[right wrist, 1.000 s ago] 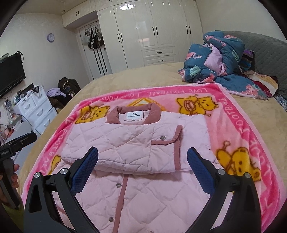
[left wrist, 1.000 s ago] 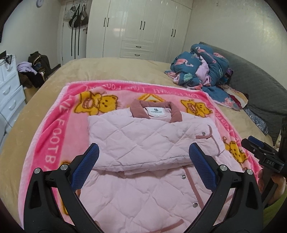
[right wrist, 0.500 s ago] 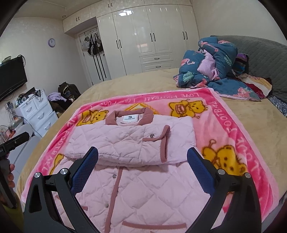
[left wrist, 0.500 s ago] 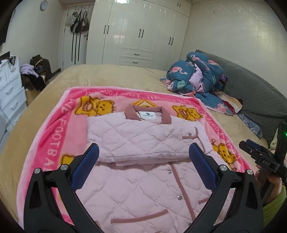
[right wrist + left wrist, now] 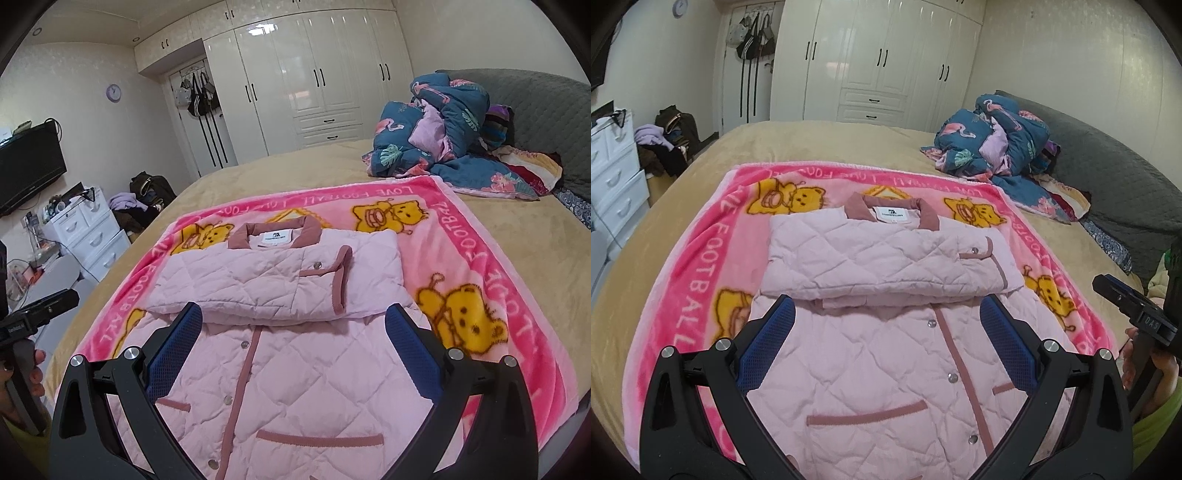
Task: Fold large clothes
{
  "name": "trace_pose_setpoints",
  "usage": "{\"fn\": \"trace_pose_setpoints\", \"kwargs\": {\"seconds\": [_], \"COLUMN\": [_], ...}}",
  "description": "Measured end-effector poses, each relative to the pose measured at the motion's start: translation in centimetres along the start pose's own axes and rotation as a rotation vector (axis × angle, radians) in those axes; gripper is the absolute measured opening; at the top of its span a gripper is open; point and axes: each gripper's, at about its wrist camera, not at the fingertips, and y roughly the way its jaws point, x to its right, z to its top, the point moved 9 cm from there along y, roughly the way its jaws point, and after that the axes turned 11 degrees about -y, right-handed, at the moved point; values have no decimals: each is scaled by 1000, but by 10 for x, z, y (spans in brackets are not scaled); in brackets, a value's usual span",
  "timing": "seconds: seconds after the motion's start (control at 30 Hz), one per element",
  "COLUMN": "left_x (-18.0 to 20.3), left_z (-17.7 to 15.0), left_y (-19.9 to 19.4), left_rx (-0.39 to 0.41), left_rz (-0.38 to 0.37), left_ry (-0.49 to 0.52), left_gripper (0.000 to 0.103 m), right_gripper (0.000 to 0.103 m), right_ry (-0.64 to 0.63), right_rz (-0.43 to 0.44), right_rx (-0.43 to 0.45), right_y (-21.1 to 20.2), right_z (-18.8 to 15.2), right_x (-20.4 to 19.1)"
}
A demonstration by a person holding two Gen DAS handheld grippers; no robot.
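A pale pink quilted jacket (image 5: 886, 354) with a dusty-rose collar and trim lies face up on a pink bear-print blanket (image 5: 701, 266). Its sleeves are folded across the chest in a band (image 5: 879, 266). It also shows in the right wrist view (image 5: 295, 369), on the same blanket (image 5: 480, 251). My left gripper (image 5: 886, 343) is open and empty, held above the jacket's lower half. My right gripper (image 5: 293, 343) is open and empty, also above the lower half. The right gripper's body (image 5: 1134, 314) shows at the right edge of the left wrist view.
The blanket lies on a tan bed (image 5: 812, 144). A heap of blue flamingo-print bedding (image 5: 997, 140) sits at the far right by a grey headboard (image 5: 1126, 184). White drawers (image 5: 88, 229) and a television (image 5: 29, 166) stand at the left; wardrobes (image 5: 314, 74) stand behind.
Both grippers have pulled back and up from the jacket; more of its lower half, with pockets and hem area, now shows. Both stay open. The jacket has not moved.
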Motion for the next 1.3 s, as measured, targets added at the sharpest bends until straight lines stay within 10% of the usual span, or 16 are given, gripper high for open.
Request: {"fn": "trace_pose_setpoints", "kwargs": {"seconds": [1.3], "left_x": [-22], "left_z": [-105], "left_y": [-2], "left_rx": [-104], "left_rz": [115], "left_ry": [-29], "left_gripper": [94], "right_gripper": [99], "right_ry": [-18], "right_rz": [74], "right_rx": [-99], "right_y": [-16], "right_z": [-93], "right_x": [-3]}}
